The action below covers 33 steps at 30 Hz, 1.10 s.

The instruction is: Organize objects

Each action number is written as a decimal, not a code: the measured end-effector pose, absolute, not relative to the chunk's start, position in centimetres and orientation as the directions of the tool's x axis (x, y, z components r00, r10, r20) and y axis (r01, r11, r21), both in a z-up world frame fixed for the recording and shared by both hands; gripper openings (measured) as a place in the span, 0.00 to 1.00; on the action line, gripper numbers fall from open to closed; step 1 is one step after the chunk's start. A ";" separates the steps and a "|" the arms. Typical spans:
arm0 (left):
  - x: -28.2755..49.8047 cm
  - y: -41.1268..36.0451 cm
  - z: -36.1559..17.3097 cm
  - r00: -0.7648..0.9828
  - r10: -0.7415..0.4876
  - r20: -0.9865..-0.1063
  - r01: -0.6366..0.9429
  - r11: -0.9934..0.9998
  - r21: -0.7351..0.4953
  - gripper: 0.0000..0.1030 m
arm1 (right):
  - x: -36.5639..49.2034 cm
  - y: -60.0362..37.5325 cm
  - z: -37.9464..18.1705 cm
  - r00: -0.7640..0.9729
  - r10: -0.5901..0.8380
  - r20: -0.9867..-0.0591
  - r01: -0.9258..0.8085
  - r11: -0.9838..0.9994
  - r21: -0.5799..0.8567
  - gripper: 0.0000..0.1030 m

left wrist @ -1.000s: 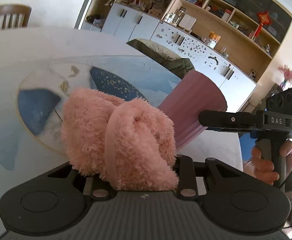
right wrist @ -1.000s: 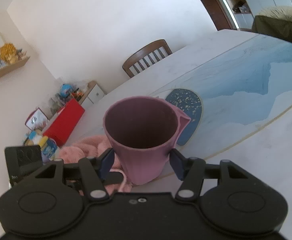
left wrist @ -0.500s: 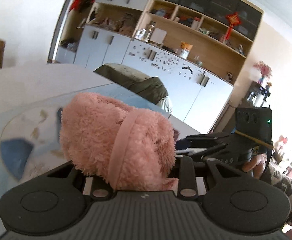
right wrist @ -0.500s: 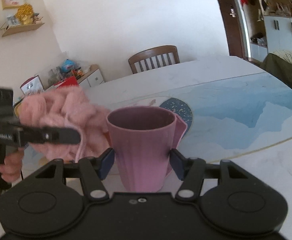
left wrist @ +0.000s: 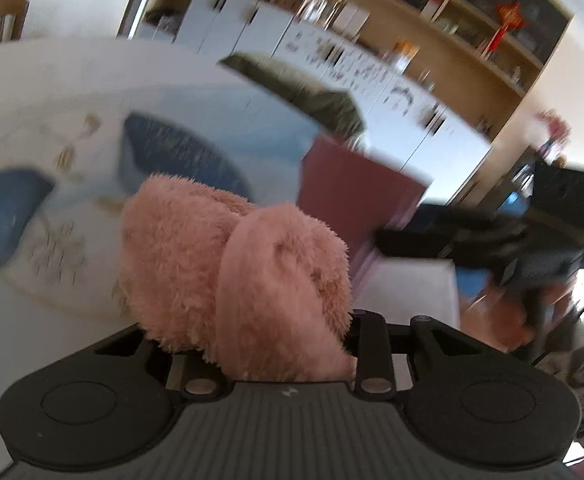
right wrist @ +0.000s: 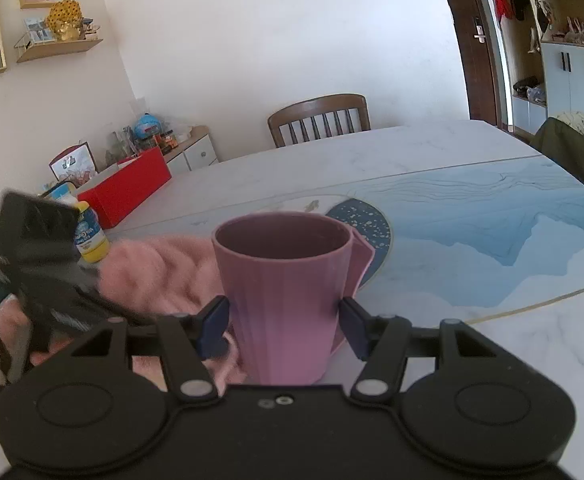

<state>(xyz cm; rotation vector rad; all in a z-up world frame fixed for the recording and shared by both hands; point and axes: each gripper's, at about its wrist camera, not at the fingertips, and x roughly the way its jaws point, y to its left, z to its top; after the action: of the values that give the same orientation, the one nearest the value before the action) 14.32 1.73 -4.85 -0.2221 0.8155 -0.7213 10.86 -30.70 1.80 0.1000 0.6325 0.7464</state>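
The pink fluffy slipper [left wrist: 236, 284] sits bunched between the fingers of the left hand-held gripper [left wrist: 248, 344], its plush folds rising upward out of the grip; its long axis cannot be told from the crumpled shape. In the right wrist view the same slipper [right wrist: 160, 272] shows as a blurred pink mass just left of the mauve cup [right wrist: 288, 300].

The cup stands upright, mouth up, its ribbed wall narrowing toward the base and its handle pointing to the right and away. Its dark inside shows nothing in it. The right hand-held gripper [right wrist: 288, 320] is clamped on the cup, one blue pad [right wrist: 214, 320] pressed to each side of the lower wall.

In the left wrist view the cup [left wrist: 355, 208] appears tilted and blurred, just beyond the slipper.

Below both lies the tabletop [right wrist: 471, 184], white marble with blue wave patterns and a round inlay. A wooden chair [right wrist: 319, 118] stands at its far edge, and a red box [right wrist: 132, 192] sits on a low cabinet to the left.
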 end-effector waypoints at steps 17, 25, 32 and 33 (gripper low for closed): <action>10.9 2.7 -2.6 0.549 -0.579 -0.603 0.530 0.799 -0.284 0.50 | 9.5 -30.8 4.1 0.594 0.643 -0.483 -0.622 0.748 0.232 0.60; 9.2 3.9 0.1 0.657 -0.506 -0.559 0.509 0.844 -0.165 0.76 | 9.5 -30.5 4.2 0.595 0.638 -0.489 -0.624 0.750 0.220 0.61; 9.3 0.7 0.5 0.683 -0.477 -0.553 0.562 0.827 -0.019 0.87 | 9.2 -30.3 4.2 0.598 0.633 -0.492 -0.621 0.754 0.214 0.61; 9.3 0.0 0.1 0.689 -0.462 -0.558 0.563 0.826 0.011 0.87 | 9.2 -30.3 4.2 0.599 0.632 -0.492 -0.620 0.754 0.215 0.61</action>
<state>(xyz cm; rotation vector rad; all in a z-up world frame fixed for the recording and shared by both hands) 9.31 0.03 0.14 0.1880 0.5710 -0.5773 9.25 -30.30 4.20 0.0218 0.5796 0.7263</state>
